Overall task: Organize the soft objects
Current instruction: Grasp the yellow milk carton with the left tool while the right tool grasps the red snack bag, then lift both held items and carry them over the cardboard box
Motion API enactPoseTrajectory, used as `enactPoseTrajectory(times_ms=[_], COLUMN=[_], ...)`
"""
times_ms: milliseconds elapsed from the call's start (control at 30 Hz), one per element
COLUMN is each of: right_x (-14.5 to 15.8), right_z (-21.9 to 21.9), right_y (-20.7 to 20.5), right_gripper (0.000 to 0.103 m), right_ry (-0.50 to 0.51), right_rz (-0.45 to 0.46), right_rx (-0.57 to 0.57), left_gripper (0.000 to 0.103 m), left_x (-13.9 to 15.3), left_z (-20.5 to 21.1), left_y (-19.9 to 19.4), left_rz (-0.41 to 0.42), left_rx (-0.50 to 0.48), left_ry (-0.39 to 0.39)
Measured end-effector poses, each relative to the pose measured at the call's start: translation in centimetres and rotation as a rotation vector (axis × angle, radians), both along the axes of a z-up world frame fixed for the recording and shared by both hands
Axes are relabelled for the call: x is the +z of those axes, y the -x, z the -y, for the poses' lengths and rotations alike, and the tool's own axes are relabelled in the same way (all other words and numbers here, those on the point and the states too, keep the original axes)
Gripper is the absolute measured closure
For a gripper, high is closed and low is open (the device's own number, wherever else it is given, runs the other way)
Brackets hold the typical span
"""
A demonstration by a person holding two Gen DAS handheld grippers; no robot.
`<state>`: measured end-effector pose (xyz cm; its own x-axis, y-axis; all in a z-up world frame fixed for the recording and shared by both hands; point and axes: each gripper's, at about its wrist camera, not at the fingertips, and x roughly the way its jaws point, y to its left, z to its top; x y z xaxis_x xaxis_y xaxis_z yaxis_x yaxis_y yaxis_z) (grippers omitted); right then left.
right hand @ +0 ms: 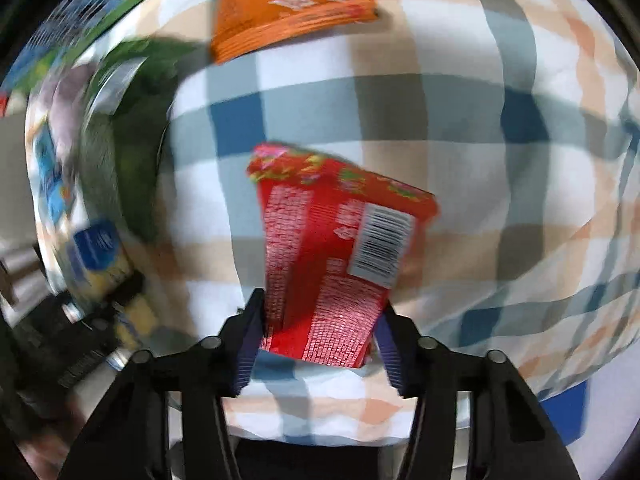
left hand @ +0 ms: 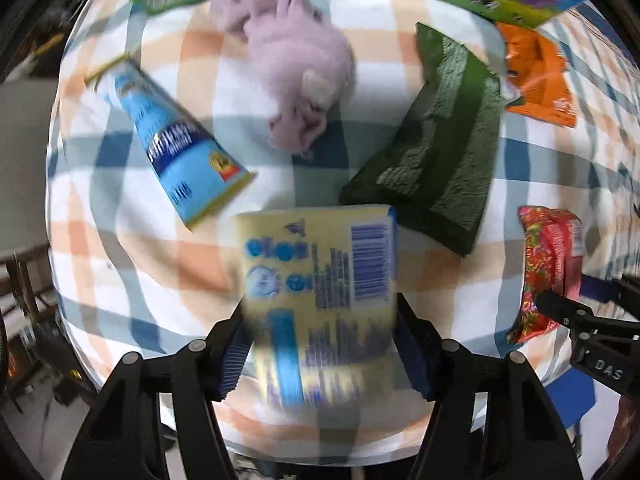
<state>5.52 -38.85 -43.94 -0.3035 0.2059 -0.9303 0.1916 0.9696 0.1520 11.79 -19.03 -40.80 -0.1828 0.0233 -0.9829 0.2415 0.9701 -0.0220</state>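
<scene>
Left gripper (left hand: 320, 344) clamps yellow pack (left hand: 320, 280) (print blurred), lower end hidden

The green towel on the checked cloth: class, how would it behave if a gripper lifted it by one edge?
The green towel lies folded in thick layers, so it would probably unfold and droop. Its looped pile looks grippy, unlikely to slip. Probably light.

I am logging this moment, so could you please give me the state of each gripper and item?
Left gripper: shut on the yellow packet.
Right gripper: shut on the red packet.
Blue tube: lying on the checked cloth.
Green towel: folded, lying flat.
Purple cloth: crumpled.
Orange packet: lying flat.
</scene>
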Motion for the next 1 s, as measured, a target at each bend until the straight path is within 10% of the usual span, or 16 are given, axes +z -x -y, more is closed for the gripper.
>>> enactPoseTrajectory(times_ms=[167, 333, 600, 1000], right_x=[0.2, -0.9, -3.4, 2.9], right_z=[-1.0, -1.8, 2.8, 4.6], right_y=[1.5, 2.0, 2.8, 5.3], right_gripper=[0.052, 0.047, 0.051, 0.056], right_ry=[0.053, 0.039, 0.059, 0.011], right_rz=[0.018, 0.055, 0.046, 0.268], right_rx=[0.178, 0.09, -0.04, 0.01], left_gripper=[0.04, 0.04, 0.043, 0.043], left_x=[-2.7, -6.6, -5.1, 10.8], left_z=[2.8, 3.6, 5.1, 5.6], left_y=[-0.6, -0.9, 3.1, 7.8], left_rz=[-0.008, -0.028, 0.081, 0.36], left_rx=[-0.078, -0.022, -0.003, 0.066], left_ry=[-0.019, -0.016, -0.047, 0.053])
